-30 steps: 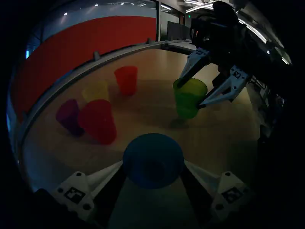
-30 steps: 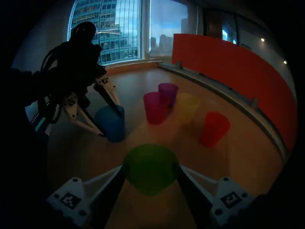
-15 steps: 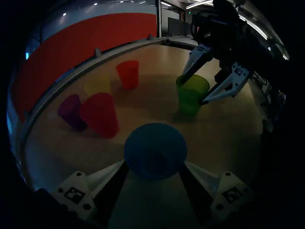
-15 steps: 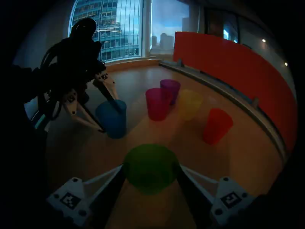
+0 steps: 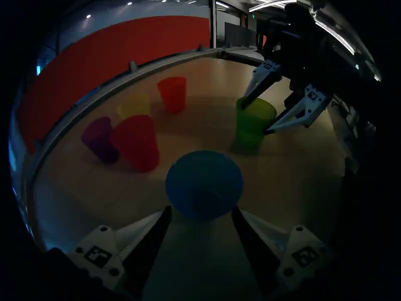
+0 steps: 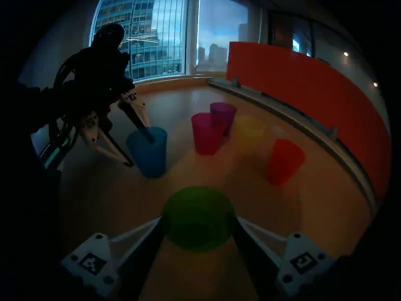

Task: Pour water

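In the left gripper view, my left gripper (image 5: 200,213) is shut on a blue cup (image 5: 204,183), held upright just above the wooden table. Across the table my right gripper (image 5: 254,116) grips a green cup (image 5: 252,123). In the right gripper view, the green cup (image 6: 197,217) sits between the right gripper's (image 6: 198,226) fingers, close to the table. Farther off at the left stands the blue cup (image 6: 148,151) in the left gripper (image 6: 136,148). I cannot tell whether either cup holds water.
Other cups stand on the table (image 5: 280,175): red (image 5: 136,142), purple (image 5: 99,139), yellow (image 5: 133,106), orange (image 5: 173,93); in the right gripper view magenta (image 6: 206,132), purple (image 6: 223,116), yellow (image 6: 248,131), orange (image 6: 283,161). A red partition (image 6: 311,85) lines the table's rail. Windows (image 6: 145,37) lie behind.
Both cups have come down a little and level toward the table. The blue cup sits higher in the left gripper view, and the other cups have shifted slightly right.
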